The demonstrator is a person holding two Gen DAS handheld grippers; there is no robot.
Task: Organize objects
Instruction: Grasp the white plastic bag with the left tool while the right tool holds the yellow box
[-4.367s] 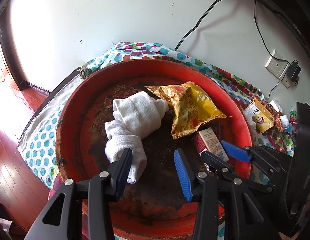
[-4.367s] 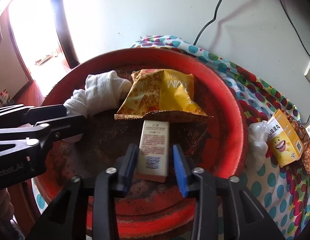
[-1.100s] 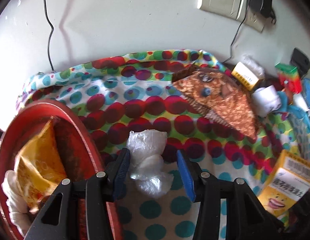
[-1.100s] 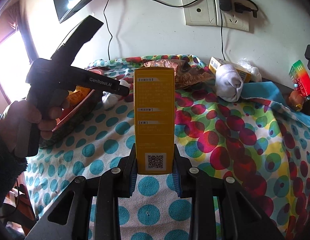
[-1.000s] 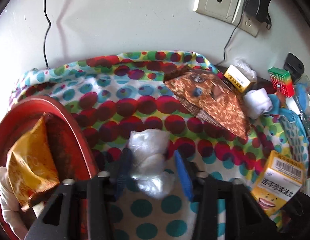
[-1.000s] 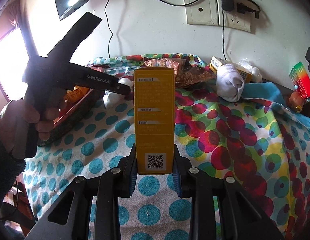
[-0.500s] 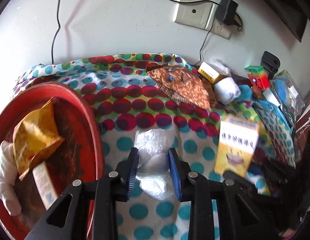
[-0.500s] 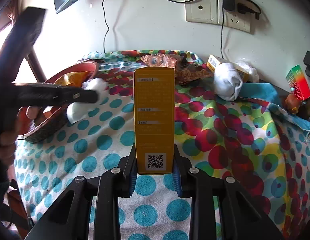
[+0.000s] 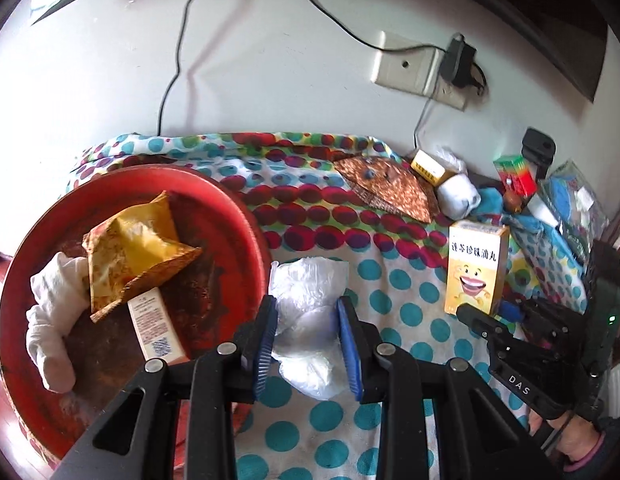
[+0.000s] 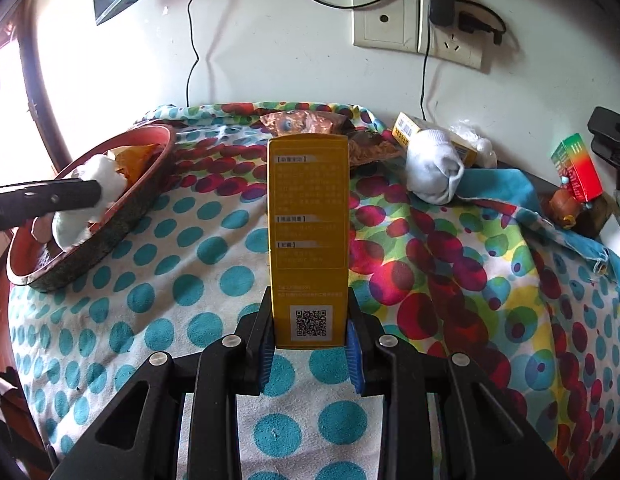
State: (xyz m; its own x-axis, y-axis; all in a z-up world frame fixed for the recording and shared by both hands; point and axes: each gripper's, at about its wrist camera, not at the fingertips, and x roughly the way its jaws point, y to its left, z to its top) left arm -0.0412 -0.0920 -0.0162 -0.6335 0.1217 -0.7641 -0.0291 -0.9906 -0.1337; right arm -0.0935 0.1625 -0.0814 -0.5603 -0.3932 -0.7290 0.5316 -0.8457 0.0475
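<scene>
Left wrist view, left gripper (image 9: 308,334) jaws pinching one plastic bag (image 9: 306,300), right gripper (image 10: 310,344) jaws clamping one yellow box (image 10: 308,232), three items in one red tray (image 9: 238,216).

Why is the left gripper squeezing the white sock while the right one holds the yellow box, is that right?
Not quite. The left gripper is squeezing a crumpled clear plastic bag, not a sock, as the left wrist view shows. The right gripper does hold the yellow box.

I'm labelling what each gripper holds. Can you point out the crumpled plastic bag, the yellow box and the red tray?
crumpled plastic bag (image 9: 306,300): left wrist view, its middle.
yellow box (image 10: 308,220): right wrist view, printed back face.
red tray (image 9: 246,220): left wrist view, right rim.
</scene>
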